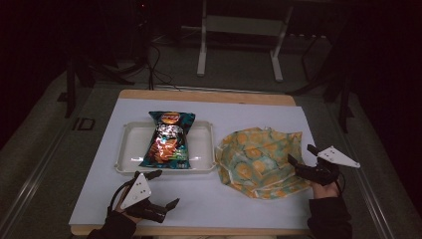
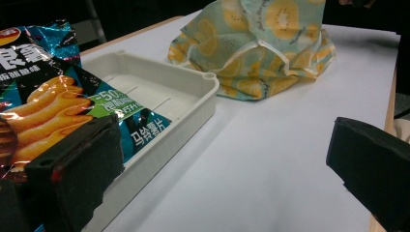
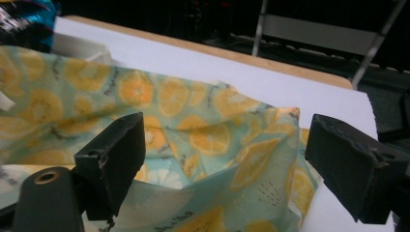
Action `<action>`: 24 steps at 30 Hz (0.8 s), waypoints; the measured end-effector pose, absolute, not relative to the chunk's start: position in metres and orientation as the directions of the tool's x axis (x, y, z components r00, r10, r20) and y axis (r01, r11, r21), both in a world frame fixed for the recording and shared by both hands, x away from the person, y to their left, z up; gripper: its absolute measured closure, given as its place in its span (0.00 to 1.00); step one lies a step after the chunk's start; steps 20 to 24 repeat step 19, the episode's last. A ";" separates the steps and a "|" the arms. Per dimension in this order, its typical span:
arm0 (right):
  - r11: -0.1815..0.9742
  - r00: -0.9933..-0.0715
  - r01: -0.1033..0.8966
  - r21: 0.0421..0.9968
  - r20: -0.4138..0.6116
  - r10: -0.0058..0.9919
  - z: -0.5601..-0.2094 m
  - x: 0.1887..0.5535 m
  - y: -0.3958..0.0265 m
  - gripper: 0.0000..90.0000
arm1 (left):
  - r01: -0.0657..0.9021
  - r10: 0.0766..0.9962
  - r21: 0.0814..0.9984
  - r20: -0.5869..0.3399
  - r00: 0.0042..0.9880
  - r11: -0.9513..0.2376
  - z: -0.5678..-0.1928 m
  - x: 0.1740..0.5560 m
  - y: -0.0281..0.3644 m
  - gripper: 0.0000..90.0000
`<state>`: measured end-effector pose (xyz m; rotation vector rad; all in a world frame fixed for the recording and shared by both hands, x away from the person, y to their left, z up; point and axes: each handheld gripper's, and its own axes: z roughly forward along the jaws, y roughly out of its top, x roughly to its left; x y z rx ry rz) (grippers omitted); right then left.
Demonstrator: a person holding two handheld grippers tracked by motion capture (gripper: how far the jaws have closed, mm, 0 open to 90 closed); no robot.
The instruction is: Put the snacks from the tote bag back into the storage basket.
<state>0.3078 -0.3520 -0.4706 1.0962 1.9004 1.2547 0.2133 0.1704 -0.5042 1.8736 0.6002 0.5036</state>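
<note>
Your right hand-held gripper (image 1: pixel 301 155) sits at the right edge of the citrus-print fabric bag (image 1: pixel 261 162), which lies crumpled on the white sheet (image 1: pixel 234 196) that covers the tabletop (image 1: pixel 206 95), just right of the white plastic tray (image 1: pixel 128 149). In the right gripper view its jaws are spread wide, one on each side of a raised fold of the fabric bag (image 3: pixel 203 140); they hold nothing, and you cannot tell whether the tips touch the cloth. The print shows orange and lemon slices on pale teal with cream piping; small dark lettering on it is too fine to read.

The tray's near right corner lies just beside the bag's left edge. In the tray lies a Lay's chip bag (image 1: pixel 168 139), teal with a foil middle, its top end reaching over the far rim. In the left gripper view the chip bag (image 2: pixel 58 111) carries a green label reading "-50%" and white Chinese characters along its lower edge.

Your left hand-held gripper (image 1: pixel 167 189) hangs over the sheet near the front edge, just before the tray's near left corner, its jaws wide apart and gripping nothing. Bare sheet lies between your two grippers and along the bag's front, and a strip runs behind the tray and bag to the far wooden edge.
</note>
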 end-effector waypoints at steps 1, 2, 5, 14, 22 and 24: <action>0.215 -0.473 0.311 0.926 -0.046 0.880 -0.471 0.308 -0.351 0.16 | 0.172 0.615 0.932 0.066 0.786 -0.319 -0.504 0.213 0.170 0.00; 0.215 -0.473 0.311 0.926 -0.046 0.880 -0.471 0.308 -0.351 0.16 | 0.172 0.614 0.932 0.066 0.787 -0.320 -0.504 0.213 0.170 0.00; 0.216 -0.477 0.310 0.926 -0.046 0.878 -0.473 0.309 -0.352 0.16 | 0.171 0.613 0.931 0.067 0.788 -0.322 -0.504 0.213 0.170 0.00; 0.190 -0.477 0.292 0.937 -0.030 0.879 -0.472 0.308 -0.358 0.16 | 0.171 0.610 0.931 0.067 0.790 -0.323 -0.504 0.213 0.170 0.00; 0.187 -0.479 0.277 0.943 -0.033 0.877 -0.468 0.307 -0.358 0.16 | 0.171 0.610 0.931 0.067 0.789 -0.323 -0.504 0.213 0.170 0.00; 0.187 -0.479 0.277 0.943 -0.033 0.877 -0.468 0.307 -0.358 0.16 | 0.171 0.610 0.931 0.067 0.789 -0.323 -0.504 0.213 0.170 0.00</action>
